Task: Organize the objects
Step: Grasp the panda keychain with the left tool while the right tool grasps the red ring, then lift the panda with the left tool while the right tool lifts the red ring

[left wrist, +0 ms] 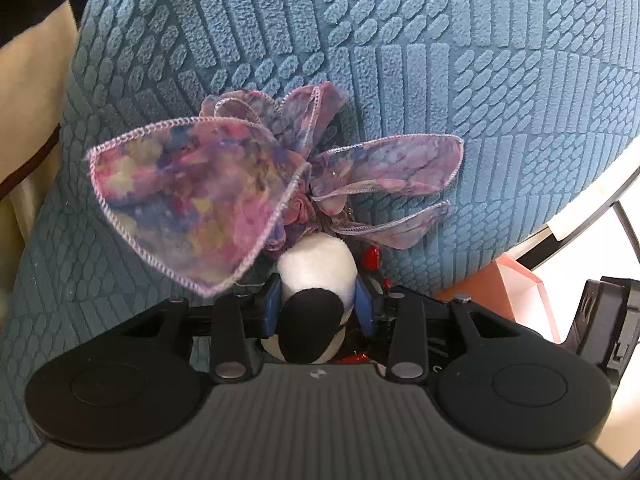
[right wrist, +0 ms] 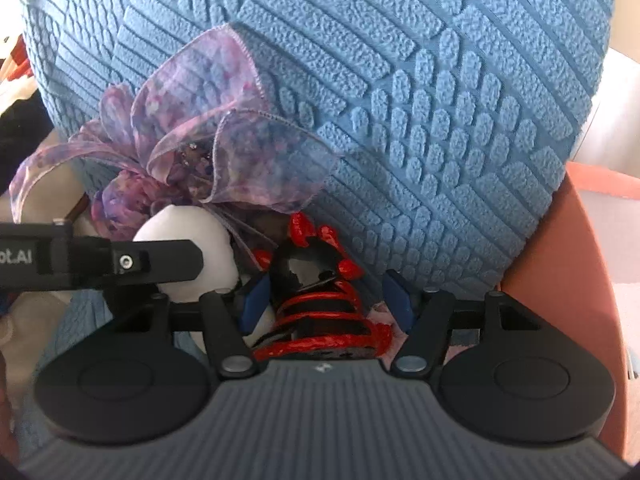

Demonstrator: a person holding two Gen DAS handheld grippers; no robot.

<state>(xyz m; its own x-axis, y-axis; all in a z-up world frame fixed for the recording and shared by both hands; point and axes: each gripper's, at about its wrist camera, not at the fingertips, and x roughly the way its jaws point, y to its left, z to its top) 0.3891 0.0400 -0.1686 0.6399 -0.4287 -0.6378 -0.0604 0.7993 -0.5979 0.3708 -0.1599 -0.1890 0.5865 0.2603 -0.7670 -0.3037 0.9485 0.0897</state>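
My left gripper [left wrist: 318, 306] is shut on a white and black plush toy [left wrist: 316, 268], its blue pads pressing both sides. A purple floral chiffon bow [left wrist: 224, 184] spreads just beyond the toy on the blue textured cushion [left wrist: 440, 60]. In the right wrist view my right gripper [right wrist: 326, 300] is open, its blue pads on either side of a red and black spiky object [right wrist: 320, 304] without clamping it. The plush toy [right wrist: 188, 252] and bow [right wrist: 224, 152] lie to its left, with the left gripper's black arm [right wrist: 120, 262] across them.
A salmon pink box [right wrist: 568, 264] stands at the right, also seen in the left wrist view [left wrist: 516, 288]. A cream surface [left wrist: 28, 100] lies left of the cushion. A black frame edge [left wrist: 624, 216] runs at the right.
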